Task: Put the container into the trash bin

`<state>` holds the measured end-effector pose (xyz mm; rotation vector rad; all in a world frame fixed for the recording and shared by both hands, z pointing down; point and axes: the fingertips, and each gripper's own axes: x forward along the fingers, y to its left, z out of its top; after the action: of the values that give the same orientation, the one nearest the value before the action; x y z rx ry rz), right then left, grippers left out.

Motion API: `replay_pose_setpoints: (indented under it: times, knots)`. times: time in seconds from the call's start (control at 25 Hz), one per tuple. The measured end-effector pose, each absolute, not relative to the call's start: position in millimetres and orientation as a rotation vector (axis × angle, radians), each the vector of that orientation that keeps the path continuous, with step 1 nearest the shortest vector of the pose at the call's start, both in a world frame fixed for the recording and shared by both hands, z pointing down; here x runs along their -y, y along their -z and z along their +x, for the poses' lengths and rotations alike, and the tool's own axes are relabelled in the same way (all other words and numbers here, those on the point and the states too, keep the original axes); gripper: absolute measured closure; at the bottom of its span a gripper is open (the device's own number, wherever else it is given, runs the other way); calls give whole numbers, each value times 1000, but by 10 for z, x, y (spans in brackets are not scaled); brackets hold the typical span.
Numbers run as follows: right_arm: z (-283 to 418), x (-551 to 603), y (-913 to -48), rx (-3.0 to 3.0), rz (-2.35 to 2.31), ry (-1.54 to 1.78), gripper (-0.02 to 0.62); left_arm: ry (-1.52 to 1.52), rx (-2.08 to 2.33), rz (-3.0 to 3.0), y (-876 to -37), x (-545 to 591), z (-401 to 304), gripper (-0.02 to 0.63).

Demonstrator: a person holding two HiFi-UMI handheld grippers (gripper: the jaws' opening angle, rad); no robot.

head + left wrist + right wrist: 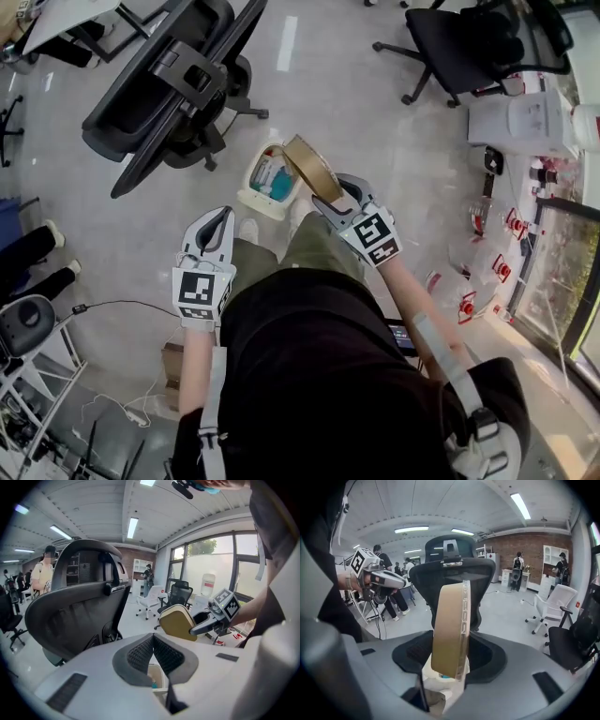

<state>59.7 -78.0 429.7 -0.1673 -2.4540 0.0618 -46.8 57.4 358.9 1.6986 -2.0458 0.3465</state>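
The right gripper (pixel 336 193) has its jaws clamped on the container (pixel 312 167) — a flat, tan piece with a clear ribbed edge, held on its edge and tilted. In the right gripper view it stands upright between the two jaws, and the black pads press on its broad faces. In the head view the container hangs in the air over the right rim of the trash bin (pixel 247 196), a cream-coloured bin on the pale floor (pixel 356 103) with teal and red rubbish inside. The bin's opening shows just under the container's lower edge in the right gripper view. The left gripper (pixel 223 217) is held lower and to the left, apart from the bin and the container — its jaws are together with nothing between them, as its own view shows. A black office chair (pixel 169 84) stands just beyond the bin, its backrest towards the person. A second dark chair (pixel 469 42) stands well apart at the upper right.
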Motion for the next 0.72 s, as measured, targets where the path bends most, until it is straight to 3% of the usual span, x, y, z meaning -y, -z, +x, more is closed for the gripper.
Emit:
replay_pose_setpoints:
  times: [0.72]
  knots:
    - [211,722,-5667,2216,-395,-224,374,-335,2051,1417,-4244,-725,-541,598]
